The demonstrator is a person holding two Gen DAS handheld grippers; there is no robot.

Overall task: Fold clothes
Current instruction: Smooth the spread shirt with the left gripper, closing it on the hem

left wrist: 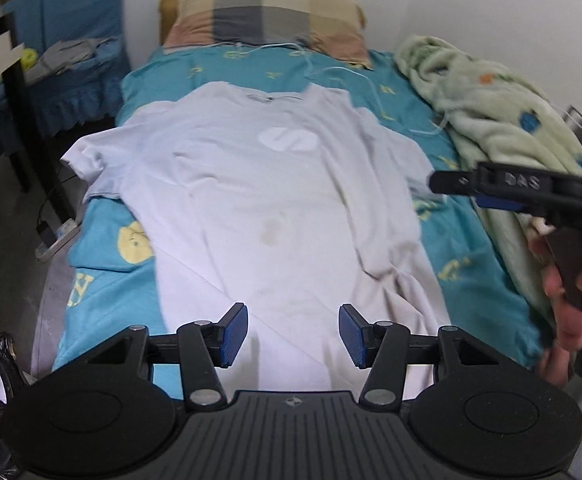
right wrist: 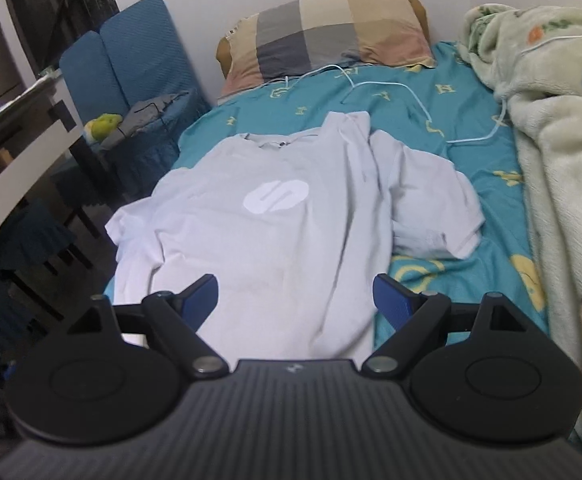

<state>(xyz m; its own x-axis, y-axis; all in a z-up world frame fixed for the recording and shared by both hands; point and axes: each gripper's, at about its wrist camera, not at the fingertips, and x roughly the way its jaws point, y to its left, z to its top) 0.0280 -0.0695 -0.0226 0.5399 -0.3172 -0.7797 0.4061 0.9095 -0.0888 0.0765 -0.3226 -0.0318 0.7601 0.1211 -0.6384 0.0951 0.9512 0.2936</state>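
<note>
A pale lilac T-shirt (left wrist: pixel 259 200) lies face up on the bed, collar toward the pillow, a white oval logo on the chest. It also shows in the right wrist view (right wrist: pixel 275 232), with its right sleeve creased. My left gripper (left wrist: pixel 293 334) is open and empty above the shirt's hem. My right gripper (right wrist: pixel 295 300) is open and empty above the shirt's lower right part. In the left wrist view the right gripper (left wrist: pixel 443 182) shows side-on at the right edge, above the blanket.
The bed has a teal sheet (left wrist: pixel 103 280) with yellow prints. A checked pillow (left wrist: pixel 263 12) lies at the head. A green fleece blanket (right wrist: pixel 563 168) is heaped along the right side. A white cable (right wrist: pixel 419 108) runs across the sheet. A blue chair (right wrist: pixel 131 60) and a dark table (left wrist: pixel 7 92) stand on the left.
</note>
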